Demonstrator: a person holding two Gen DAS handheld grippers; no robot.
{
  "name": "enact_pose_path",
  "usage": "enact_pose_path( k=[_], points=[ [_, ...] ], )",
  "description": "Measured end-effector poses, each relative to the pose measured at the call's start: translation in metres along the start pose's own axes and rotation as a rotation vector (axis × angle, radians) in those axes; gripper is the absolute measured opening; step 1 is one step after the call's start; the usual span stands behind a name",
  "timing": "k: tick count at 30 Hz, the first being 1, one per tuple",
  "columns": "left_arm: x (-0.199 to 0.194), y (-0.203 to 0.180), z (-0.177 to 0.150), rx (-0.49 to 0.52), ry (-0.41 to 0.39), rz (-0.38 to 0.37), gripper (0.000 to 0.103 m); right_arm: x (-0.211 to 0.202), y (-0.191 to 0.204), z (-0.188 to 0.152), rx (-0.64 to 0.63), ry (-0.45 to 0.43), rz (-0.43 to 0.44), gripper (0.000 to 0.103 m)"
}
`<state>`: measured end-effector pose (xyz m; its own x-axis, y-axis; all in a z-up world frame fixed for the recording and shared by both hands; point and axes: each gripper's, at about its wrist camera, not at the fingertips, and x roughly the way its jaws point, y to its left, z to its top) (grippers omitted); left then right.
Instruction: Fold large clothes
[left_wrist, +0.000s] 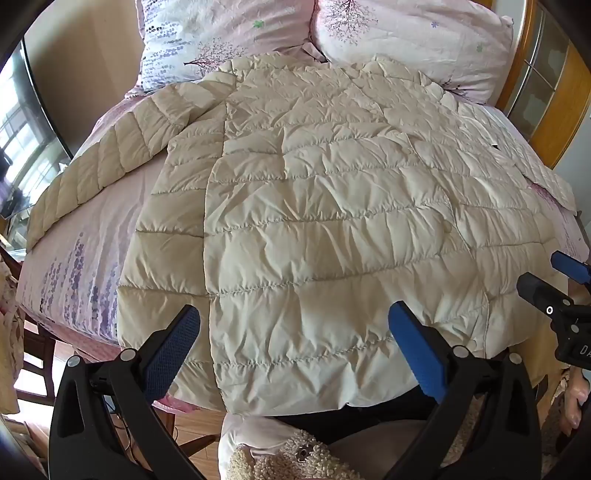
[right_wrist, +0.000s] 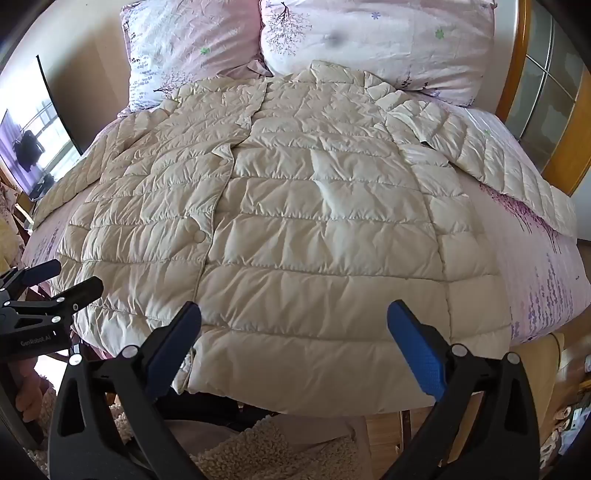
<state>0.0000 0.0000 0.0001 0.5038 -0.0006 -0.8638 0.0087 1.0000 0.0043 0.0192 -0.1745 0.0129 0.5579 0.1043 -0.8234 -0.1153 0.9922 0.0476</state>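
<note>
A cream quilted down jacket (left_wrist: 317, 206) lies spread flat, front up, on the bed, collar toward the pillows and hem at the near edge; it also fills the right wrist view (right_wrist: 295, 221). Its left sleeve (left_wrist: 110, 155) stretches out to the left, and its right sleeve (right_wrist: 498, 158) to the right. My left gripper (left_wrist: 293, 332) is open and empty, hovering over the left part of the hem. My right gripper (right_wrist: 293, 332) is open and empty over the right part of the hem. Each gripper shows at the edge of the other's view.
The bed has a pink sheet with purple flowers (left_wrist: 74, 266). Two floral pillows (right_wrist: 369, 33) lie at the head. A wooden headboard frame (right_wrist: 569, 140) stands at the right. A window (left_wrist: 14, 147) is at the left. A fleecy garment (left_wrist: 291, 461) is below the grippers.
</note>
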Motion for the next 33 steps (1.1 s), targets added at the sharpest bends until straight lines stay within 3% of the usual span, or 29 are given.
enact_pose_path(
  k=[33],
  points=[
    [0.0001,0.0,0.0,0.0,0.0,0.001,0.102,0.0014,-0.0007,0.0006,0.0,0.007,0.001,0.101]
  ],
)
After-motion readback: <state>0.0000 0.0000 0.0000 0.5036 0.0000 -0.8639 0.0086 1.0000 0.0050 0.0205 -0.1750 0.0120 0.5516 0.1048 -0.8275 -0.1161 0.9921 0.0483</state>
